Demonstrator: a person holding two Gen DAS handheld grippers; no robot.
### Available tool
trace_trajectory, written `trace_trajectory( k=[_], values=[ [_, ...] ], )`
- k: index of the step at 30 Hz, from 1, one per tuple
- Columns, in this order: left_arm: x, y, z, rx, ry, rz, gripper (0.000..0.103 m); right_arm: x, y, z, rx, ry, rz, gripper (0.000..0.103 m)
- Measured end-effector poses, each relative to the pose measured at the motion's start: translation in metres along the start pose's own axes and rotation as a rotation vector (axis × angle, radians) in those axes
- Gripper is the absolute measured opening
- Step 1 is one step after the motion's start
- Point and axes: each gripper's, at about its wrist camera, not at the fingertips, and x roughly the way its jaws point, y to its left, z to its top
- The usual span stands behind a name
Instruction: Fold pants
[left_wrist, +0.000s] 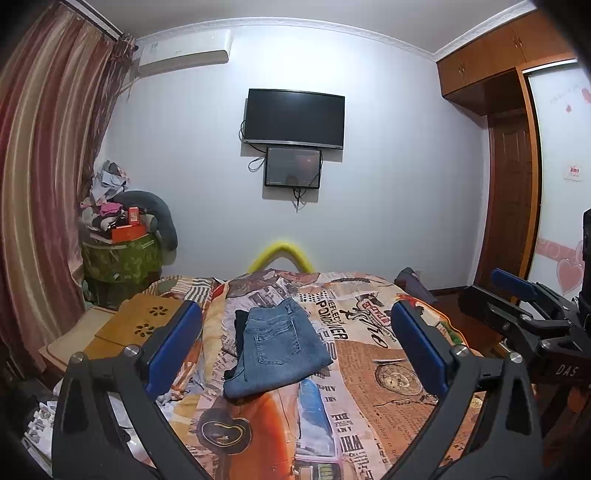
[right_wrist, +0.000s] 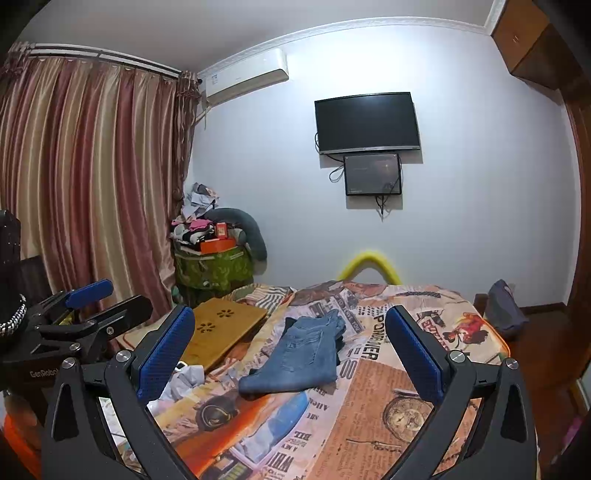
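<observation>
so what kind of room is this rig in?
Most likely a home bedroom: folded jeans lie on a bed with a printed bedspread, a TV hangs on the wall, and striped curtains cover the window side.

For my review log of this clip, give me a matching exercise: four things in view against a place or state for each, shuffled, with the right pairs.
Things:
1. folded blue denim jeans
2. black flat-screen television
3. light wooden lap desk with flower-shaped cutouts
4. left gripper

Places or states:
A. mounted on the white wall
B. open, holding nothing
C. lying on the newspaper-print bedspread, between the blue finger pads
D. at the bed's edge on the curtain side

Pairs: 1-C, 2-A, 3-D, 4-B
</observation>
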Motion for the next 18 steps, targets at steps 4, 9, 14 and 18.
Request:
trace_trajectory(
  k=[4,9,14,18],
  values=[
    [0.0004,-0.0026,-0.0008,0.007,0.001,0.001,0.103,-0.0003,-0.0006,0.0006,0.000,-0.003,-0.004,0.102],
    [-0.0010,-0.0056,-0.0010,0.018,-0.003,-0.006,0.103,-0.0017,-0.0028,0.0007,0.006,-0.010,-0.013,0.102],
    [0.0009,-0.0068,-0.0004,0.019,0.009,-0.013,0.103,-0.0027,-0.0042,0.0007,0.010,-0.012,-0.020,0.102],
    [-0.0005,-0.0065,0.0001,0.016,0.006,-0.015,0.103,-0.0032,-0.0054,0.0006,0.013,-0.012,-0.023,0.102]
  ],
)
